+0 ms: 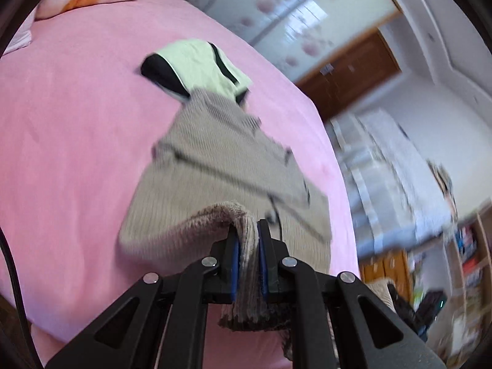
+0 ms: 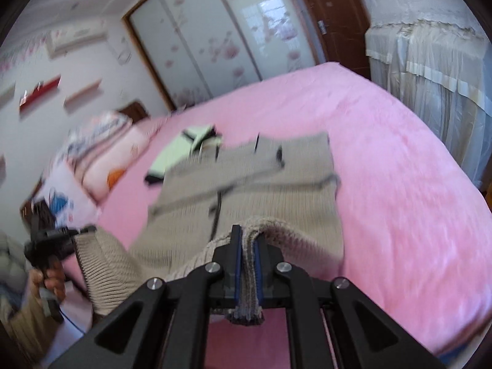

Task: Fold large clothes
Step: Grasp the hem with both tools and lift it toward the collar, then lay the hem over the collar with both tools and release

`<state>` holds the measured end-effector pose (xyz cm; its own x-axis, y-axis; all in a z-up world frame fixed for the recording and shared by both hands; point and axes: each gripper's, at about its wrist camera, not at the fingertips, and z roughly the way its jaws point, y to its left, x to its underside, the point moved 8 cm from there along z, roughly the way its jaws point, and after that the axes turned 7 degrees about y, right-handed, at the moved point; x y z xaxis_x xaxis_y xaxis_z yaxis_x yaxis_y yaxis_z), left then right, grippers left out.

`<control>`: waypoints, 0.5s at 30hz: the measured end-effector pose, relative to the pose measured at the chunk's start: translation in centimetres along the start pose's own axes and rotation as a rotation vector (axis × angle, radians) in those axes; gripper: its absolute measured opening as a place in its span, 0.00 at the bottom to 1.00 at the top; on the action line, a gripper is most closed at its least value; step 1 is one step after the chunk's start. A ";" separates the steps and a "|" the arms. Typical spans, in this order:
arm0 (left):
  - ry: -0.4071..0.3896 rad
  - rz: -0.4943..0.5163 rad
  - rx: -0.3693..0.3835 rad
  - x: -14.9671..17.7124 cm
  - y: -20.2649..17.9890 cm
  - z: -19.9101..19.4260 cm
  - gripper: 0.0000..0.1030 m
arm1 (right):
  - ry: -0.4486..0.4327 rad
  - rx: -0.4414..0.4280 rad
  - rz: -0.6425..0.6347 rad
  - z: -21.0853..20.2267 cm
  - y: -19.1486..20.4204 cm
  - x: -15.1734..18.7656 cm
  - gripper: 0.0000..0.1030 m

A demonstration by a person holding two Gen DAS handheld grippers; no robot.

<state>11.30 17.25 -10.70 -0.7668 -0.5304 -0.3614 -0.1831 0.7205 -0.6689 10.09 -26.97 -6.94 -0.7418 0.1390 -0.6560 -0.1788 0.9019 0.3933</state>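
A beige ribbed knit garment [image 1: 221,166] with dark trim lies spread on the pink bed [image 1: 77,141], its near edge lifted. My left gripper [image 1: 248,230] is shut on a bunched corner of that edge, with knit fabric hanging down between the blue pads. In the right wrist view the same garment [image 2: 246,184] stretches away from me, and my right gripper [image 2: 248,240] is shut on another part of its near hem. The left gripper [image 2: 83,230] shows there at the far left, held in a hand and pinching the garment's other corner.
A folded pale green and black garment [image 1: 196,64] lies on the bed beyond the knit one. Pillows [image 2: 101,147] sit at the head of the bed. A sliding wardrobe [image 2: 215,37], a brown door [image 2: 332,15] and covered furniture [image 2: 430,70] stand around the pink bed [image 2: 399,169].
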 end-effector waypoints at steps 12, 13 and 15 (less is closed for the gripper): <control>-0.016 -0.086 -0.195 -15.2 2.2 14.2 0.08 | 0.055 0.091 0.230 16.7 -8.3 -12.9 0.06; -0.011 -0.101 -0.203 -16.1 2.6 15.5 0.08 | 0.068 0.102 0.246 18.5 -8.9 -13.4 0.06; 0.002 -0.133 -0.219 -17.9 3.5 18.0 0.08 | 0.085 0.101 0.300 20.9 -10.4 -14.0 0.06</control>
<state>35.44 21.25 -18.31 -0.7285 -0.6262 -0.2778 -0.4114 0.7241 -0.5535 35.89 -29.75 -15.32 -0.8039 0.3736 -0.4628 0.1175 0.8625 0.4922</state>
